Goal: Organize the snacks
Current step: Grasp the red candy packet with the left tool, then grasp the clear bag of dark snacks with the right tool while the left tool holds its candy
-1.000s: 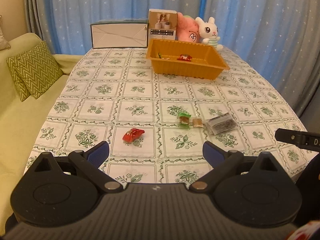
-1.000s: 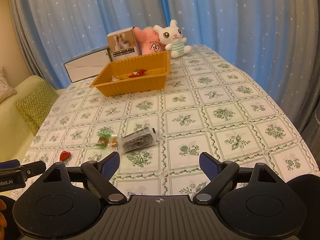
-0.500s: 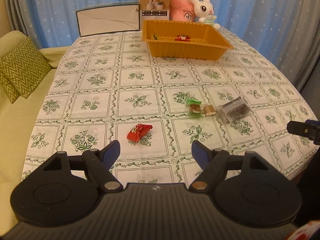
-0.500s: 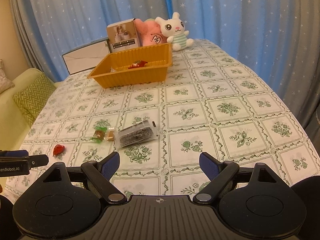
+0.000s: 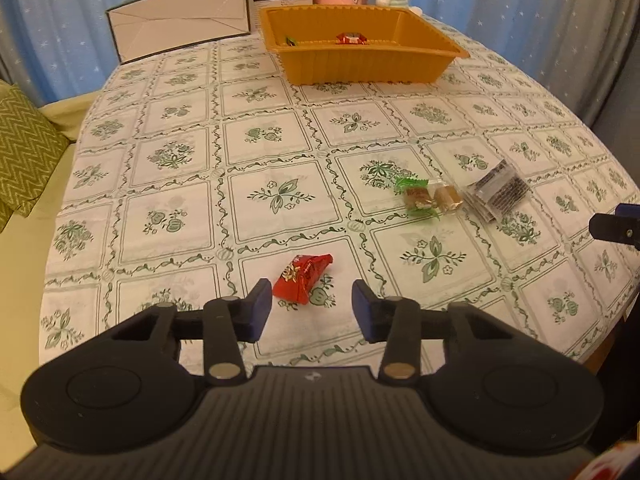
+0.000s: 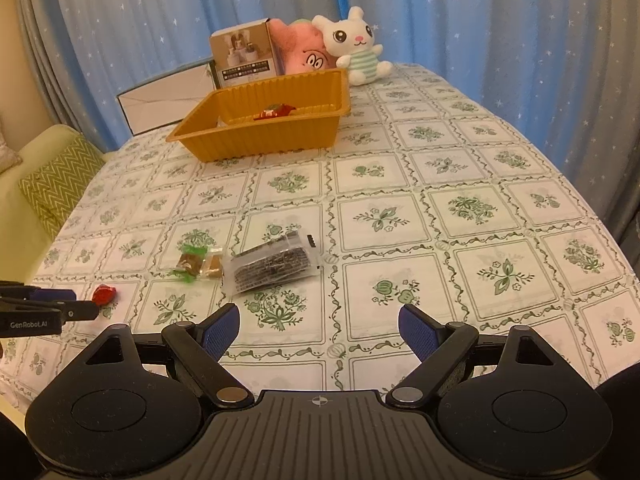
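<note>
Since our left gripper (image 5: 311, 305) sits just short of the red snack packet (image 5: 303, 282), that hand is clearly nearer. Its jaws have just been closing and stand narrow, the packet's near end barely between the tips, untouched. The packet's long axis runs diagonally, away and rightward. Our right gripper (image 6: 319, 325) hangs wide and empty, short of the dark packet (image 6: 272, 267). Open surface (image 5: 280, 148) leads to the orange tray (image 5: 360, 65); the near edge is close.
</note>
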